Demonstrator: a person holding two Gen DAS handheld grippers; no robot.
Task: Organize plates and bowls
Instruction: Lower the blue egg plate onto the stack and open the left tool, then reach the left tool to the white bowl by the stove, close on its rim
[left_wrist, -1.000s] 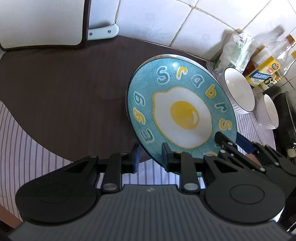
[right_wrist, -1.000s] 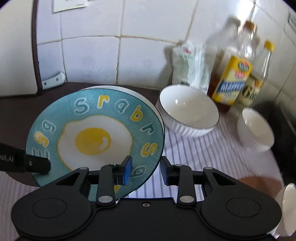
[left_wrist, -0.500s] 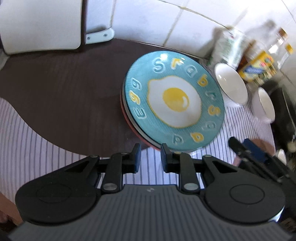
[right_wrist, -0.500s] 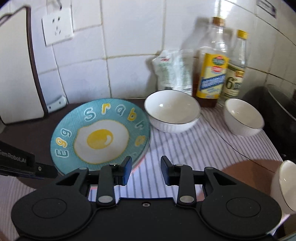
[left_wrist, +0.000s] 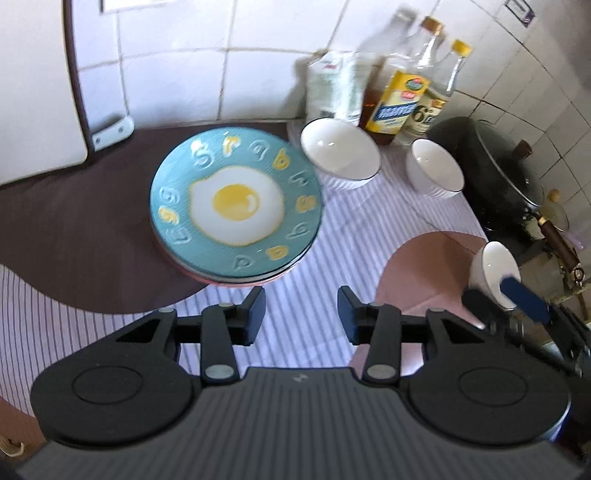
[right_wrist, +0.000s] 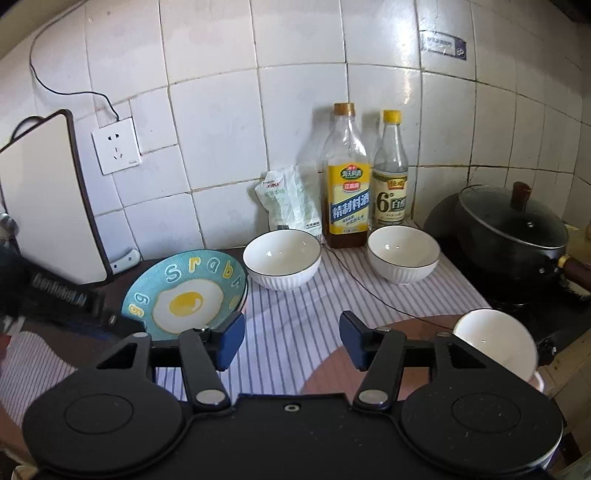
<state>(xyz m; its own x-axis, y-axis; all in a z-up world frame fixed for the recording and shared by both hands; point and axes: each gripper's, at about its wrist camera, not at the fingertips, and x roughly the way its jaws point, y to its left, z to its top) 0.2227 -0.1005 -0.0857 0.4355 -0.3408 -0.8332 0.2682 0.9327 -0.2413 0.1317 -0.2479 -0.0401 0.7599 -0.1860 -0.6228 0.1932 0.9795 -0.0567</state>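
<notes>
Your left view is blurred, so the letters around the egg plate (left_wrist: 236, 206) hardly read there; the plates stacked under it show only as thin rims, their count unclear. In your right view the left tongs (right_wrist: 70, 299) cover the plate's near-left edge, and the frame edge and tongs partly hide the third bowl (right_wrist: 495, 341).

The worktop (right_wrist: 295, 325), under a striped cloth with brown patches, runs back to a white-tiled wall (right_wrist: 221, 110) with a socket. A lidded pot (right_wrist: 513, 229) stands at right, a white board (right_wrist: 44, 199) at left, two bottles (right_wrist: 347, 184) and a bag behind.

Your left tongs (left_wrist: 301, 312) and right tongs (right_wrist: 291, 339) hang above the cloth, both spread apart and holding nothing. The plate lies on its stack, just beside the left bowl (right_wrist: 282, 258); the middle bowl (right_wrist: 402, 253) stands apart.
</notes>
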